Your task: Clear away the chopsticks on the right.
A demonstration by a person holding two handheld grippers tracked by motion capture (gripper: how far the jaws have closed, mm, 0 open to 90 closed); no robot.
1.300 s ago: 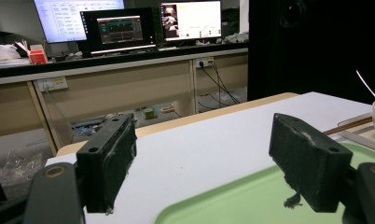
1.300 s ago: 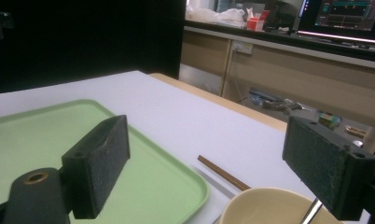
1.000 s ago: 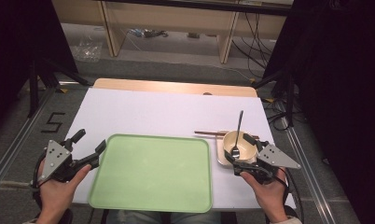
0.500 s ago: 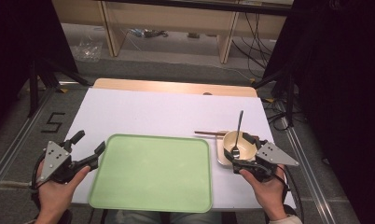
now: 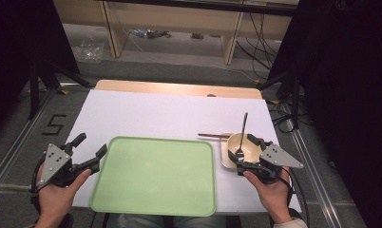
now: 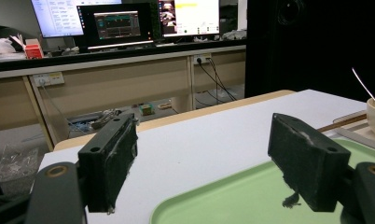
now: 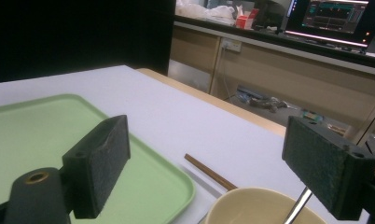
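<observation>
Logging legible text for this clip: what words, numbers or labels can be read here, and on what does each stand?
"5": black mark on the floor left of the table.
Monitor screens behind the bench: text too small and blurred to read.
Red box on the bench: print unreadable.
Green tray, bowl: no text.

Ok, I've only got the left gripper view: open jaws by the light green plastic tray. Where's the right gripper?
Observer: The right gripper is at the near rim of the round cream bowl, jaws open.
Operator: Anything in that bowl?
Observer: A metal spoon, its handle leaning over the far rim.
Operator: And the brown stick?
Observer: A brown wooden chopstick, lying flat on the table just behind the bowl.
</observation>
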